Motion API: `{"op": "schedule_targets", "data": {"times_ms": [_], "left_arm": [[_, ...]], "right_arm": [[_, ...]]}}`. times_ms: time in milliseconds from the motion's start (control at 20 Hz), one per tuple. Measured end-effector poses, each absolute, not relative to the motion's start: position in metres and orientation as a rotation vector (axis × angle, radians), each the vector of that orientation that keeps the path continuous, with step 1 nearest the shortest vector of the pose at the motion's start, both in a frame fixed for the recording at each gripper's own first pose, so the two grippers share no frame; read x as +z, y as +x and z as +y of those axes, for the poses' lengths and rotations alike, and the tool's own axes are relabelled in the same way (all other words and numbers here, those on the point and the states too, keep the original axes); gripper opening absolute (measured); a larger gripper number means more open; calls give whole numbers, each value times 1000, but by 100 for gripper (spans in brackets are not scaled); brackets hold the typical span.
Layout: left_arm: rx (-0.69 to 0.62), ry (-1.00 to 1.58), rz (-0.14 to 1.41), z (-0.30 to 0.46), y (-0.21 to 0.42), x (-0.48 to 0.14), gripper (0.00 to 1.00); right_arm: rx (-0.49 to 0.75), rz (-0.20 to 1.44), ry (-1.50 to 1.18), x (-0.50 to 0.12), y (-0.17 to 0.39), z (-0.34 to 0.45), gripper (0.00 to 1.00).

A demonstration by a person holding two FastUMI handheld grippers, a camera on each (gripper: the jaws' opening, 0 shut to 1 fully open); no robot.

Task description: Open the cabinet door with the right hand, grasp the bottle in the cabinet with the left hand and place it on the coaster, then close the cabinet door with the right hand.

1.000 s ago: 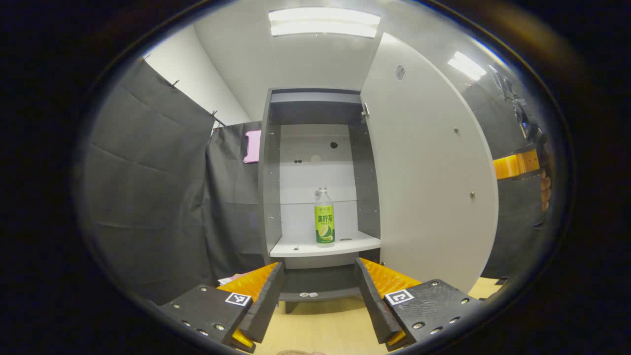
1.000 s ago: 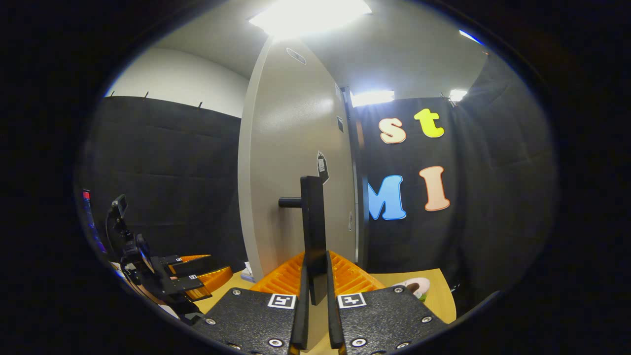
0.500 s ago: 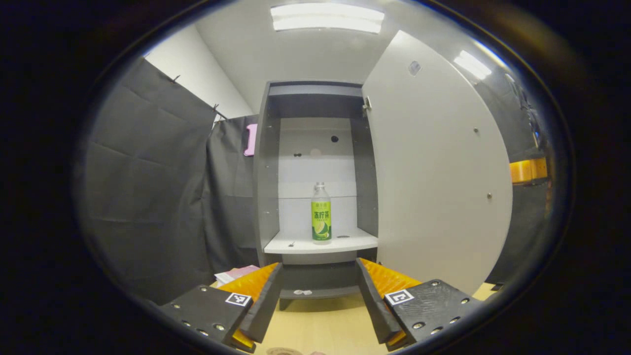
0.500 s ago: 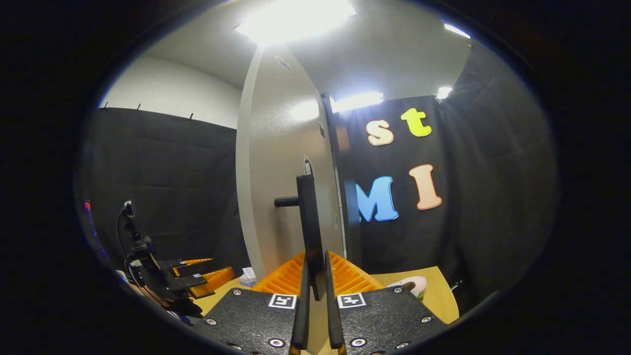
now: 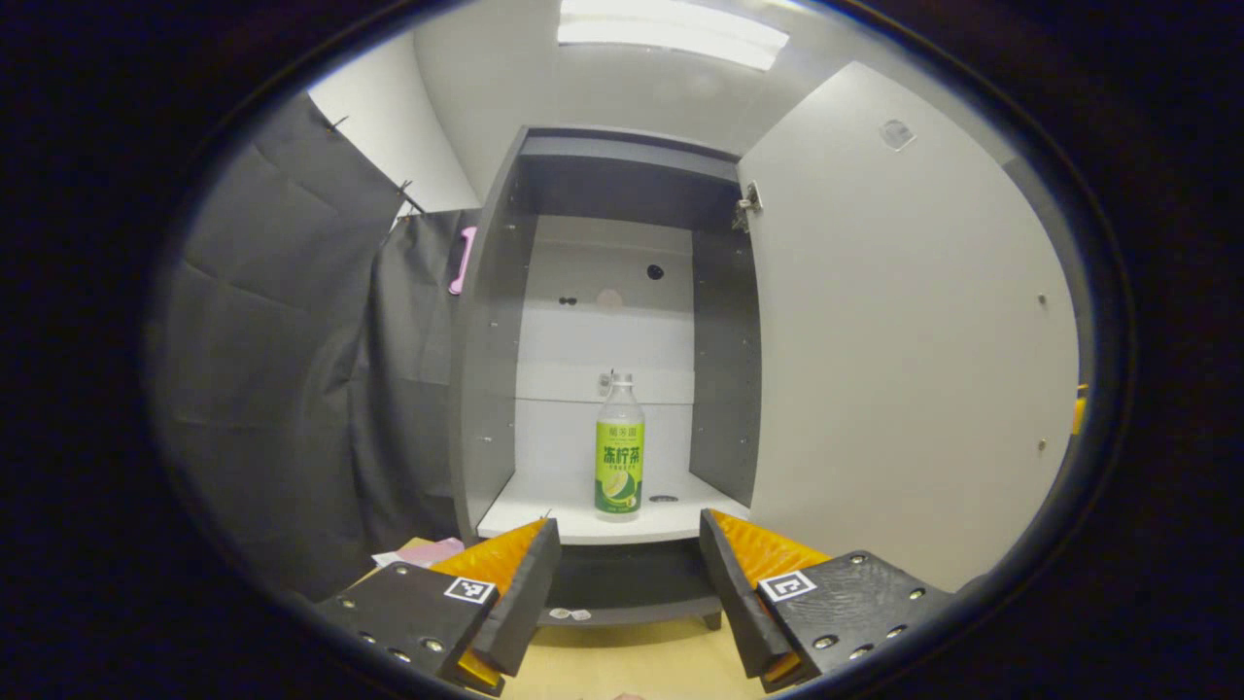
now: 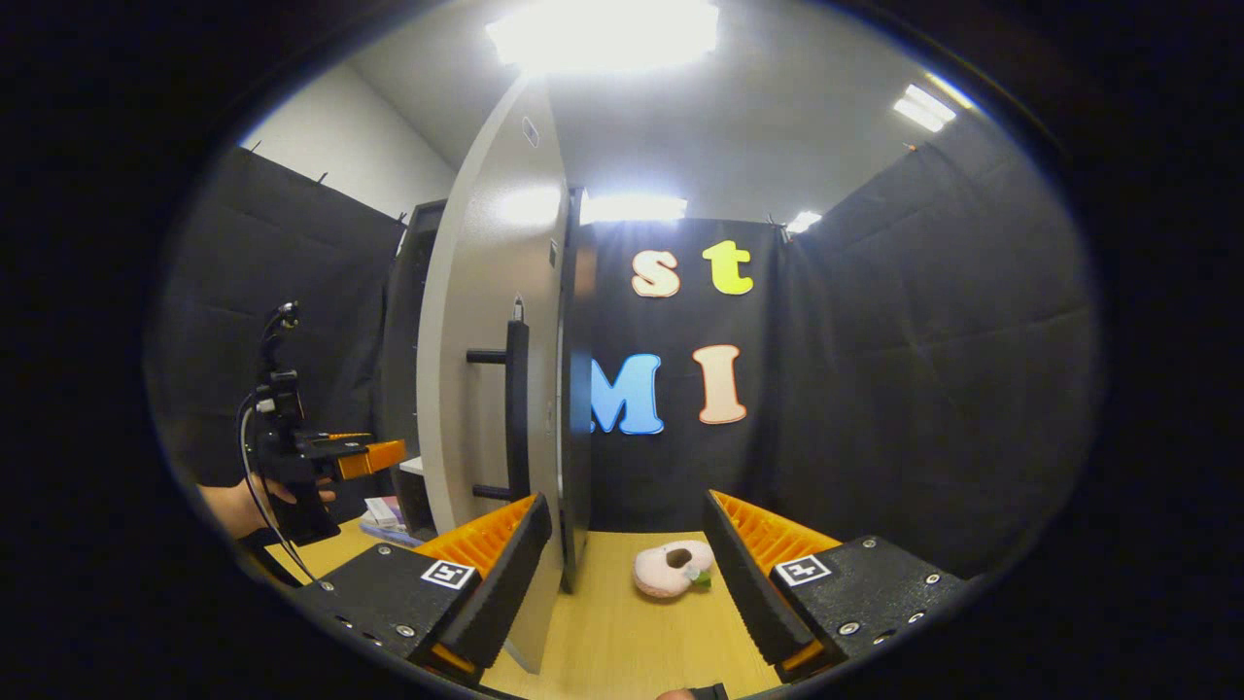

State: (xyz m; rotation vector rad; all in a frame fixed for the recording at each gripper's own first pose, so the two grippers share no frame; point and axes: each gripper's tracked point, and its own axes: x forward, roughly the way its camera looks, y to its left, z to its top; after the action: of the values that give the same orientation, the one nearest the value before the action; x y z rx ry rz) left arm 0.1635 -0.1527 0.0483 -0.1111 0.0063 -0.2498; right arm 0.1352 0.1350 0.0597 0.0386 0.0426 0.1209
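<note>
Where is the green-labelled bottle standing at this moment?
In the left gripper view, the bottle stands upright on the white shelf inside the open cabinet, centred ahead of the open left gripper.

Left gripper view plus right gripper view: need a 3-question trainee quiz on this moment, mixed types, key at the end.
1. True or false: the grey cabinet door stands open.
2. Multiple choice: the clear plastic bottle with the green label is
A) lying on the wooden tabletop
B) upright on the white cabinet shelf
C) held in the left claw
3. Fill in: in the right gripper view, the right claw is ____, clear of the black bar handle on the door.

Key:
1. True; the cabinet interior is exposed.
2. B; the open left claw sits short of the bottle.
3. Open; nothing lies between its fingers.
</note>
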Motion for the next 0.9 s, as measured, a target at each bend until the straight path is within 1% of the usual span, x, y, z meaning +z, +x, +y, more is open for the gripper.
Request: {"op": "schedule_targets", "data": {"times_ms": [100,150,200,250,300,350,400,450,550,600,750,800,900], "left_arm": [[-266,-122,8,-155,191,46,87],[-273,-128,9,-156,203,46,83],[-275,-131,13,-156,217,45,87],[-279,-132,13,-156,230,44,87],[-280,-128,15,-157,242,44,83],[-282,-122,17,-157,254,43,87],[-284,-119,15,-159,264,43,83],[-291,-120,13,-163,276,43,87],[-297,-112,16,-168,296,39,87],[-297,-109,19,-170,307,36,82],[-299,-113,32,-179,336,30,82],[-303,-110,38,-183,345,25,82],[-311,-104,51,-189,359,19,82]], "right_arm": [[48,66,38,51,134,123,96],[17,76,42,47,132,119,96],[-13,82,48,45,128,115,96],[-40,87,55,42,126,112,96],[-65,93,62,40,125,109,96],[-89,98,68,37,126,104,96],[-113,102,72,35,124,99,96],[-134,108,76,31,123,98,96],[-168,124,86,24,121,94,96],[-181,131,91,21,121,92,96],[-213,153,103,11,122,88,96],[-222,160,106,9,121,85,94],[-237,170,110,5,119,82,96]]}}
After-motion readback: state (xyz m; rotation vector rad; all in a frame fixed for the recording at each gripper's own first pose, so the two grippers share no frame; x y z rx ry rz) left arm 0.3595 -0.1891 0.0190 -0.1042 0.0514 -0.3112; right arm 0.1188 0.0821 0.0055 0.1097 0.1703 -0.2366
